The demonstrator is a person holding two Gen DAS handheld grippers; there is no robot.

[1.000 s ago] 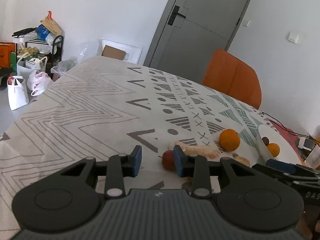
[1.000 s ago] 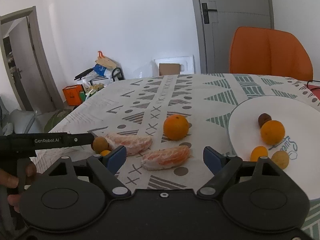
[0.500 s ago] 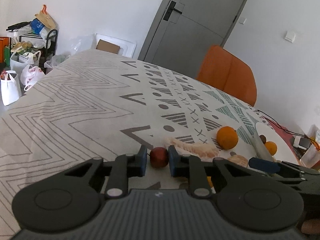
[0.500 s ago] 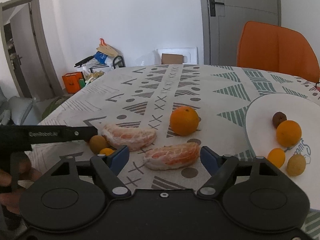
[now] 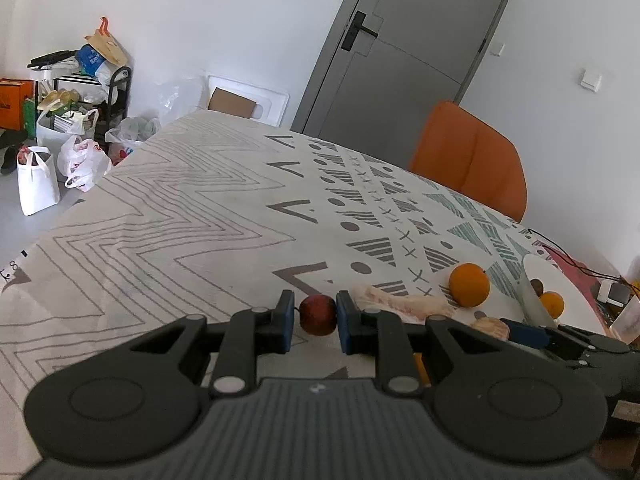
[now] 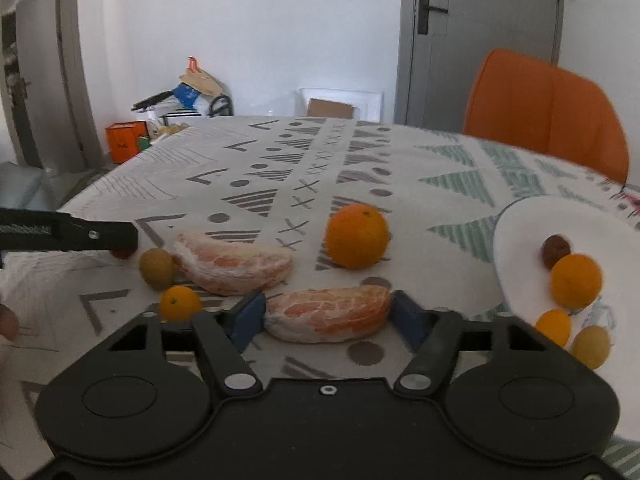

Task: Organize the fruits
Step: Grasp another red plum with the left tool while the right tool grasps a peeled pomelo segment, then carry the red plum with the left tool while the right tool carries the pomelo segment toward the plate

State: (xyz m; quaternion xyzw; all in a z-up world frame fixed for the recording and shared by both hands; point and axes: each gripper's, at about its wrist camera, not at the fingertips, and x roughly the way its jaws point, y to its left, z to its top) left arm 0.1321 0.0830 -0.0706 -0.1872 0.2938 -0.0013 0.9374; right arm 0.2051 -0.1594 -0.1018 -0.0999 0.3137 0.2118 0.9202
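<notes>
My left gripper (image 5: 316,314) is shut on a small red fruit (image 5: 318,316), low over the patterned tablecloth (image 5: 180,216). My right gripper (image 6: 328,312) is closing on a peeled pomelo segment (image 6: 330,314); its blue pads (image 6: 248,314) touch the segment's two ends. A second segment (image 6: 232,264) lies just behind it, beside a small brown fruit (image 6: 157,266) and a tiny orange fruit (image 6: 180,303). An orange (image 6: 357,236) sits further back. At the right, a white plate (image 6: 520,216) holds several small fruits.
An orange chair (image 6: 548,112) stands behind the table's far right edge. Bags and a rack (image 5: 76,120) crowd the floor off the table's left side. Cables (image 5: 568,260) lie beyond the plate. A person's hand (image 6: 8,324) shows at the left edge.
My left jaws closed onto the red fruit. My right gripper came forward and down to the near pomelo segment, and its jaws narrowed until they met its ends.
</notes>
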